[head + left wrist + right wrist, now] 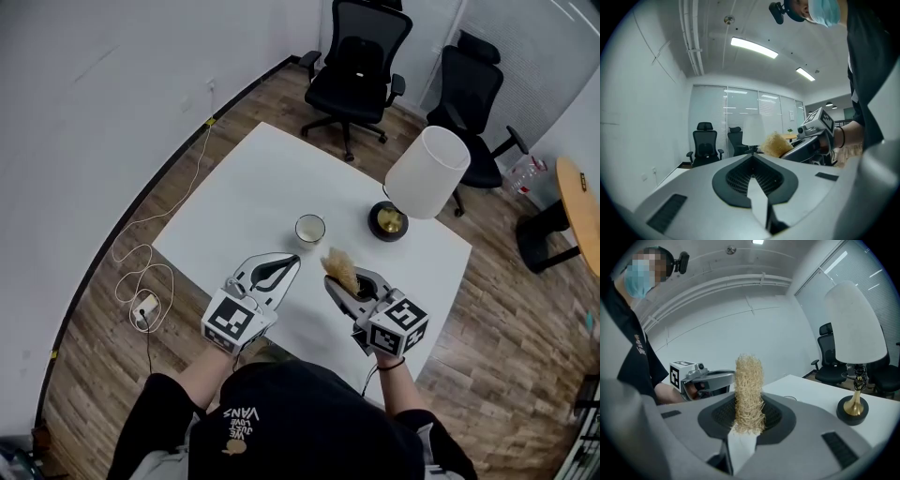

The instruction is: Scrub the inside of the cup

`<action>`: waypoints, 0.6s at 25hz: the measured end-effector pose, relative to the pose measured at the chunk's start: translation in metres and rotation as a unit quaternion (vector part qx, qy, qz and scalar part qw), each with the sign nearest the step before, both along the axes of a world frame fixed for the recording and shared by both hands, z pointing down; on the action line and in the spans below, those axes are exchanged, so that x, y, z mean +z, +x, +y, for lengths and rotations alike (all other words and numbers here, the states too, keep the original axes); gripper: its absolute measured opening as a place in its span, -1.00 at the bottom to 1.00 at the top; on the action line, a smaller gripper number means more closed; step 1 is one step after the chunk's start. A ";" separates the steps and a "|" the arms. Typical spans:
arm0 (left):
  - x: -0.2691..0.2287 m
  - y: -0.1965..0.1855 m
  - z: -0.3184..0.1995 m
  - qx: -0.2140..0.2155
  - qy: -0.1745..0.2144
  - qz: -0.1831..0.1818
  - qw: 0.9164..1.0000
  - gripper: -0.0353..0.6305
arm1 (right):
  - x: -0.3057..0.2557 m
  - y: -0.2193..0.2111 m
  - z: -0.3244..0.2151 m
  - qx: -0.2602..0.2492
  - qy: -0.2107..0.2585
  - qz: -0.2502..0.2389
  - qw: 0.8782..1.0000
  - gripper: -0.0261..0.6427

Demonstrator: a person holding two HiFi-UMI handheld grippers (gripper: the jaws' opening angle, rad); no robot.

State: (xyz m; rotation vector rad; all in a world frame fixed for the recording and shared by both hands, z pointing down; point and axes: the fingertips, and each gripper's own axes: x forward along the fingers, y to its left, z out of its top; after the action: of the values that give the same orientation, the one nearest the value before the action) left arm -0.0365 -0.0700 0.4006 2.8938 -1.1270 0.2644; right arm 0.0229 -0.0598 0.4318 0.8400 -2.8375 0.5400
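An office: swivel chairs [354, 70] (black, wheeled), glass partitions [736, 115], white table [253, 187].

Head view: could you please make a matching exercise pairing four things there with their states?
Things: 1 cup; 2 scrubber; 3 lamp; 4 left gripper.
States: A jaws together, empty; B upright on the table, untouched; C clamped in the right gripper; D white shade, dark round base.
Pairs: 1-B; 2-C; 3-D; 4-A.
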 end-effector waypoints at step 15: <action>0.007 -0.004 0.010 -0.009 -0.027 0.012 1.000 -0.86 | 0.011 -0.004 0.004 -0.003 -0.006 0.036 0.999 -0.64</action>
State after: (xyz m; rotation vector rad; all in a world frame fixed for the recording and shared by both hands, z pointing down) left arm -0.0409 -0.0597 0.4081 2.8299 -1.1234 0.2539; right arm 0.0189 -0.0555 0.4432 0.8320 -2.7678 0.5145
